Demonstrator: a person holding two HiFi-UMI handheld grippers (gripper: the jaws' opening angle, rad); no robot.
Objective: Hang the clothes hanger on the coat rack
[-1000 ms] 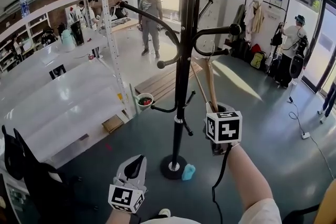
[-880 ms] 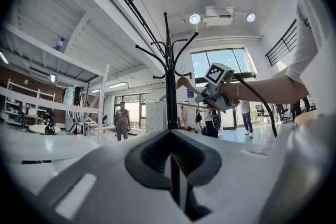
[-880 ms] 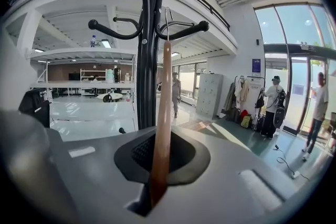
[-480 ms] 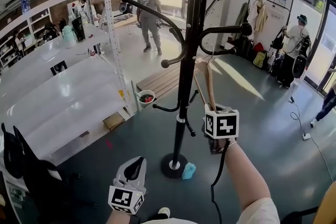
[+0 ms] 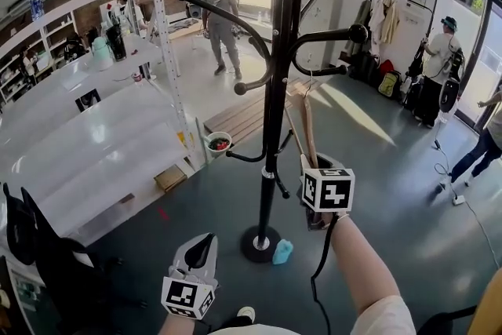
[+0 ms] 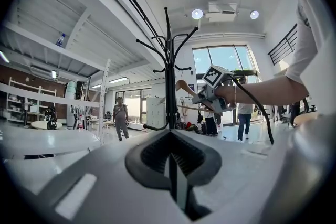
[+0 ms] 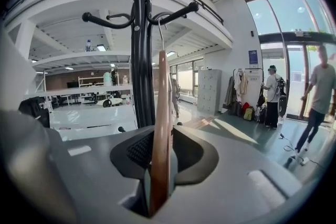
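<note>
**A:** What is the right claw [image 7: 160, 140] doing?

**B:** Its jaws have just been opening. The wooden hanger [image 7: 161, 97] stands on edge between them. It rests against the jaw on the right of that claw's own view. A slim gap shows between it and the ribbed pad on the other side. So the claw is loosened, not clamped on the hanger.

**A:** Where does the hanger run from there?

**B:** Straight up and away from the claw. Its wire hook [image 7: 159, 34] sits over a curved arm [image 7: 176, 12] of the coat rack [image 7: 140, 71], high above the jaws.

**A:** And the rack itself?

**B:** Its black pole stands just beyond the right claw and a little to the left of it. In the head view the claw is beside the pole, roughly midway up. The rack's round base [image 5: 259, 245] is on the floor below the claw and to its left.

**A:** The left claw [image 6: 173, 148]?

**B:** Clenched on nothing. Its jaws meet, with only a thin dark seam between them. It is low and well apart from the right claw, and it faces the rack. The right claw and the hanger show ahead of it, just right of the pole.

**A:** Anything past the rack?

**B:** A person [image 5: 220, 20] stands far beyond both claws.
</note>
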